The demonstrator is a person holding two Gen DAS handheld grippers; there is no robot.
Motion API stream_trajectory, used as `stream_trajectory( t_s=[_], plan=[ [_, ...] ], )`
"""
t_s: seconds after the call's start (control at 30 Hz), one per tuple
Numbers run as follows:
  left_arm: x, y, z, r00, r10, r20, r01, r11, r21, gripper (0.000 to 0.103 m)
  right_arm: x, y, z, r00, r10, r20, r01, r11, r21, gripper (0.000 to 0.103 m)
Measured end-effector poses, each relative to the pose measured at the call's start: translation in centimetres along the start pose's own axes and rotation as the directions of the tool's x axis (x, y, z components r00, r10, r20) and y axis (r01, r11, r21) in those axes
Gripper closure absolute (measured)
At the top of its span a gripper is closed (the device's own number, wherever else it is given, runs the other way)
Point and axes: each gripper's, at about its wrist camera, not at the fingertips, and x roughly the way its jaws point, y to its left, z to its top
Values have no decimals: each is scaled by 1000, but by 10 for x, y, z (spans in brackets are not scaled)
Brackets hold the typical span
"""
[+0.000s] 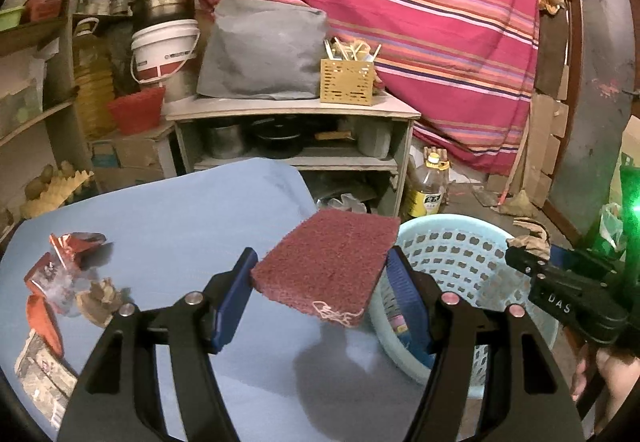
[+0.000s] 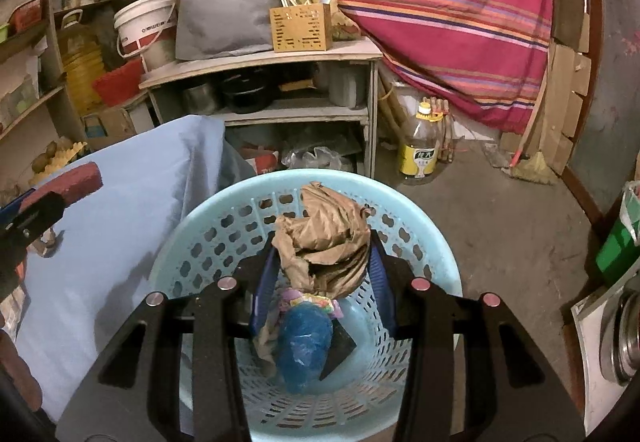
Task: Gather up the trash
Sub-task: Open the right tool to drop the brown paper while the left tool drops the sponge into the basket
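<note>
A: Well, starting at the left, the wrappers (image 1: 48,278) lie loose on the blue counter (image 1: 180,210), red foil and clear film with a crumpled brown scrap (image 1: 100,300) just beside them. They look weightless and crackly, so a pinch on a raised fold would serve better than a flat edge.

B: And the scouring pad (image 1: 328,266)?

A: The left hand-held gripper (image 1: 320,290) has it clamped by its two long edges, held above the counter near the basket (image 1: 456,254). It looks light, springy and rough, so the blue pads bite well; the loose thread at its front corner matters little.

B: Then the right side?

A: The right hand-held gripper (image 2: 320,274) hangs over the basket's mouth with a crumpled wad of brown paper (image 2: 324,242) between its pads. Whether they press on it cannot be told; the gap looks about as wide as the wad.

B: So soft stuff.

A: Yes, the paper crushes rather than slips. Below it in the basket lie a blue plastic bag (image 2: 304,338) and other scraps.
</note>
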Motion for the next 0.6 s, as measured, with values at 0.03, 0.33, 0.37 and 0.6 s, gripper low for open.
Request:
stream_trajectory(
  t_s=[0.03, 0.33, 0.37, 0.6],
  plan=[
    [1, -2, 0, 1000, -1, 0, 1, 1000, 2, 37, 2, -1, 0, 1000, 1, -1, -1, 1000, 2, 54],
    [8, -11, -3, 1000, -22, -8, 22, 1000, 13, 37, -6, -18, -6, 1000, -22, 14, 22, 999, 41, 28],
    [10, -13, -3, 1000, -28, -10, 29, 1000, 14, 37, -11, -21, -7, 999, -35, 23, 34, 998, 46, 22],
    [25, -41, -10, 997, -71, -40, 73, 997, 34, 37, -40, -37, -8, 993, -90, 82, 83, 992, 93, 15]
  ],
)
